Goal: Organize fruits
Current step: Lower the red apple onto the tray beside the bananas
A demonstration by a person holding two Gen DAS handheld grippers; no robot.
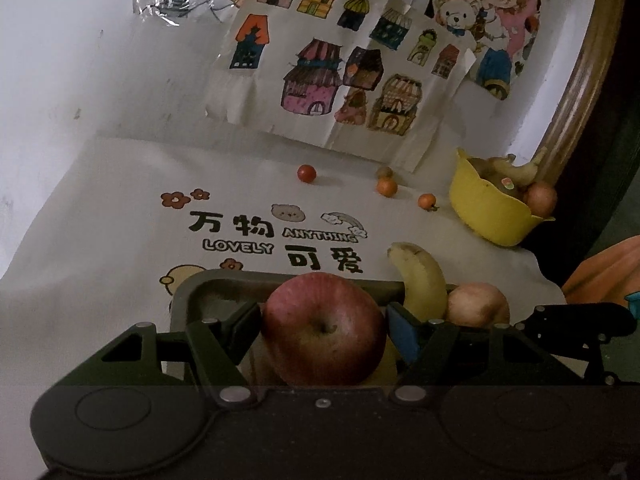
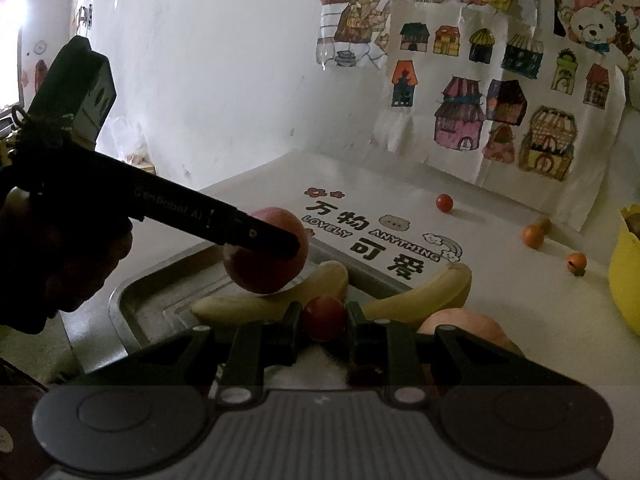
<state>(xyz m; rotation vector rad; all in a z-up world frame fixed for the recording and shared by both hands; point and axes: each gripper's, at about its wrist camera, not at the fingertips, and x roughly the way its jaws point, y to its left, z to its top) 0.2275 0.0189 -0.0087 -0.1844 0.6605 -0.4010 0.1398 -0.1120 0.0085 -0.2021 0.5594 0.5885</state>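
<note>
Fruits ride in both grippers – a red apple pinched between the left gripper jaws above the metal tray, a cherry tomato squeezed by the right gripper – seemingly carried to join the bananas there

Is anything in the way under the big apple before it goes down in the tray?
Yes. The left gripper holds the big red apple over the metal tray, and a banana lies right beneath it. The bare tray floor is further to the left.
</note>
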